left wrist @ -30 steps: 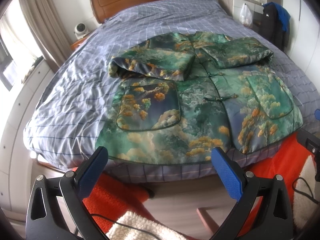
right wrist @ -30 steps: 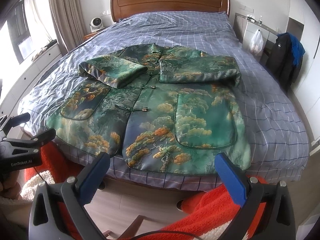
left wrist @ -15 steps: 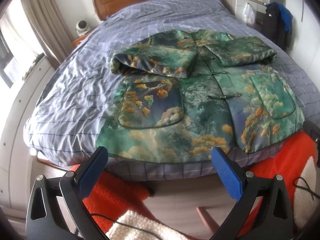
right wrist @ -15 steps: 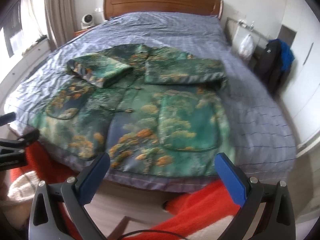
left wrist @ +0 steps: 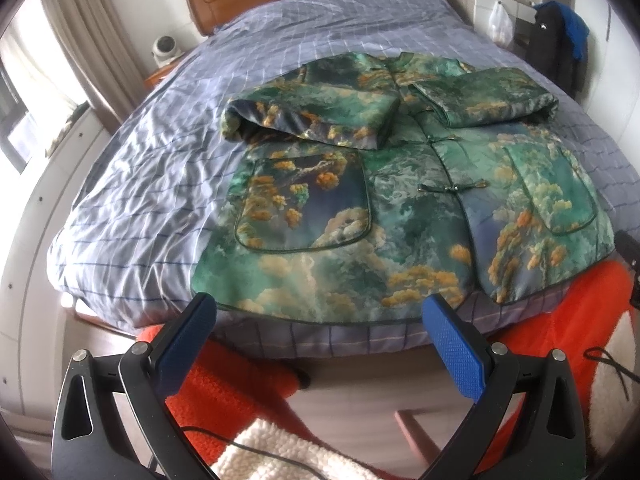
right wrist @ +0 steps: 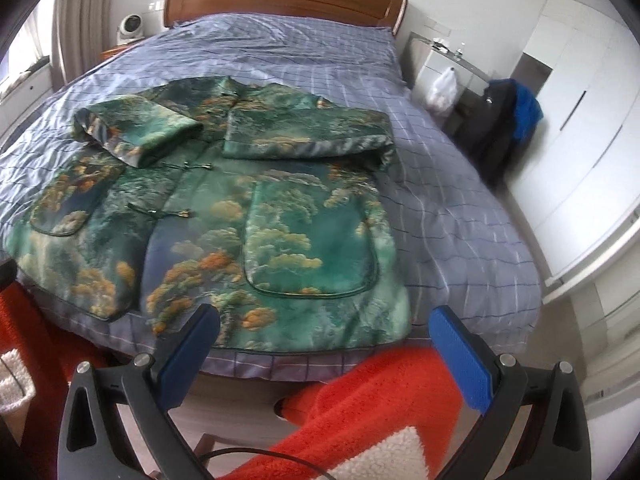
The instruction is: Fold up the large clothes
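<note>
Your right tool (right wrist: 320, 344) has swung toward 3 o'clock; both it and the left tool (left wrist: 316, 332) gape wide, empty, short of the jacket (left wrist: 400, 216); no legible writing.

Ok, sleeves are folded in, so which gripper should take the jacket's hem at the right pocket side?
Probably the right gripper: it is open, with that hem corner of the jacket between its fingers. The left gripper, also open, faces the other pocket.
</note>
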The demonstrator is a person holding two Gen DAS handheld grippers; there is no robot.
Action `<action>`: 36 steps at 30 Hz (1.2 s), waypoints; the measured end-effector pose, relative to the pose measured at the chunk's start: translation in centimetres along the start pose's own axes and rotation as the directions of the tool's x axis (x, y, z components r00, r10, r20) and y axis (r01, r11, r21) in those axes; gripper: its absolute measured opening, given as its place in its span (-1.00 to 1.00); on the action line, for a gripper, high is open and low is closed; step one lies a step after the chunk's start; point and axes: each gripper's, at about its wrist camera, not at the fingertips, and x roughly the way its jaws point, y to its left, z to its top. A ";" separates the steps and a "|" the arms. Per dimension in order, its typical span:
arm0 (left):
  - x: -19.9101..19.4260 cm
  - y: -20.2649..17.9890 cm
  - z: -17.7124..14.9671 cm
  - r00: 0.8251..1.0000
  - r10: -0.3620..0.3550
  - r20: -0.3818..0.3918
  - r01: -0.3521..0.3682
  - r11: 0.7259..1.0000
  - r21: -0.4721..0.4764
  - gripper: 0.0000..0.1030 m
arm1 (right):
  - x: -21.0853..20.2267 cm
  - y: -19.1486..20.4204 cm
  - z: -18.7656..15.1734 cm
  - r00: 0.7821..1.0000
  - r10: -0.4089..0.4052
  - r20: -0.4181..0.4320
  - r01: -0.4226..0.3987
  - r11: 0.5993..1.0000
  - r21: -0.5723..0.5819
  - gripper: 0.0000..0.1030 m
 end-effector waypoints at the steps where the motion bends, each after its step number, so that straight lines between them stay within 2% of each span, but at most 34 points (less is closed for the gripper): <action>1: 0.1 0.0 0.0 1.000 0.000 -0.002 0.000 1.000 0.000 0.99 | 0.1 0.0 0.0 1.000 -0.005 -0.004 0.005 1.000 0.001 1.00; 12: 0.2 -0.2 0.0 1.000 0.000 -0.010 0.000 1.000 0.009 0.99 | 0.7 -0.1 -0.5 0.999 -0.023 -0.037 0.023 1.000 0.001 1.00; 36: 0.1 -0.5 -0.6 1.000 0.007 -0.014 -0.007 1.000 0.024 0.99 | 0.6 -0.2 -0.7 0.999 -0.019 -0.051 0.019 1.000 0.005 1.00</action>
